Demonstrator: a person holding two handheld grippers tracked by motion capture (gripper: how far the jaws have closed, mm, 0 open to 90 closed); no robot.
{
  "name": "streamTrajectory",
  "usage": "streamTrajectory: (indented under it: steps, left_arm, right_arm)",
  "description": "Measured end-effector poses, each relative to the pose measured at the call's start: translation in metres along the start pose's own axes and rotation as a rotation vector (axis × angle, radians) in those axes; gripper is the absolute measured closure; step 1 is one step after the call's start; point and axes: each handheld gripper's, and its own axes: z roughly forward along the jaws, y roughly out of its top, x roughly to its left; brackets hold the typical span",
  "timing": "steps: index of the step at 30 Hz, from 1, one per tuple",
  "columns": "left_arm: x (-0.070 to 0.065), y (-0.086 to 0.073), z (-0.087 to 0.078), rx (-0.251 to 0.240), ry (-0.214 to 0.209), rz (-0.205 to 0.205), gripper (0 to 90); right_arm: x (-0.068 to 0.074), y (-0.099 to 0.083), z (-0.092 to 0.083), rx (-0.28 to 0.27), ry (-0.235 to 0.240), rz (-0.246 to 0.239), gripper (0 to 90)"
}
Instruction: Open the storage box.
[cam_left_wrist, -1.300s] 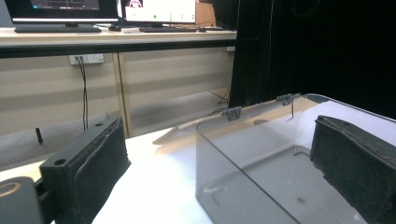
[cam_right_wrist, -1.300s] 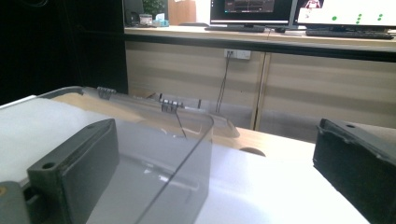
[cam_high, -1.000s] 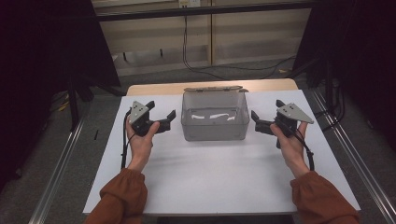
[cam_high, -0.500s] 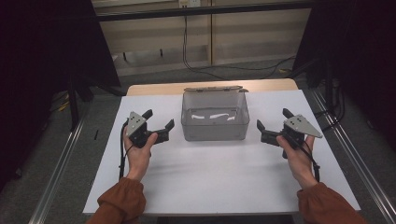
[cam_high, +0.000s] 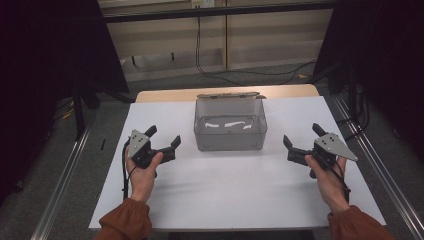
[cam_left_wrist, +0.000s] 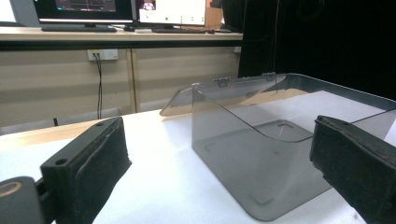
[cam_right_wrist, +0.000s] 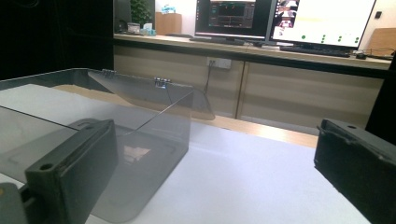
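I see clear box (cam_high: 230, 131) mid-table (cam_high: 225, 200), lid open. My left hand-held gripper (cam_high: 163, 141) and right hand-held gripper (cam_high: 301, 141) flank it, both released, holding nothing.

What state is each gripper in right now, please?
Left gripper: open, holding nothing, left of the clear box.
Right gripper: open, holding nothing, right of the box.

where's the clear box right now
In the high view the clear box sits toward the table's far middle, lid open, between the left tool and right tool.
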Motion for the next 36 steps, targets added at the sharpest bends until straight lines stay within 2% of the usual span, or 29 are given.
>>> streamTrajectory:
  steps: [3,13,18,24,28,31,36]
  left_arm:
    - [-0.001,-0.003,-0.007,0.003,0.008,0.007,4.1]
    - [0.0,-0.012,-0.031,0.003,0.042,-0.008,4.1]
    - [-0.001,-0.016,-0.04,0.001,0.06,-0.012,4.1]
    - [-0.003,-0.023,-0.049,0.023,0.058,-0.014,4.1]
    - [-0.007,-0.027,-0.054,0.023,0.087,0.011,4.1]
    - [-0.01,-0.031,-0.057,0.048,0.07,0.009,4.1]
    - [-0.015,-0.034,-0.065,0.06,0.073,0.017,4.1]
  right_arm:
    - [0.0,-0.001,-0.005,-0.003,-0.004,0.011,0.0]
    - [0.001,-0.004,-0.02,-0.009,-0.019,0.026,0.0]
    - [0.001,-0.008,-0.028,0.005,-0.03,0.026,0.0]
    - [-0.001,-0.011,-0.038,0.011,-0.042,0.036,0.0]
    - [-0.003,-0.016,-0.045,0.026,-0.052,0.032,0.0]
    - [-0.005,-0.019,-0.05,0.037,-0.065,0.04,0.0]
    - [-0.007,-0.026,-0.057,0.058,-0.081,0.043,0.0]
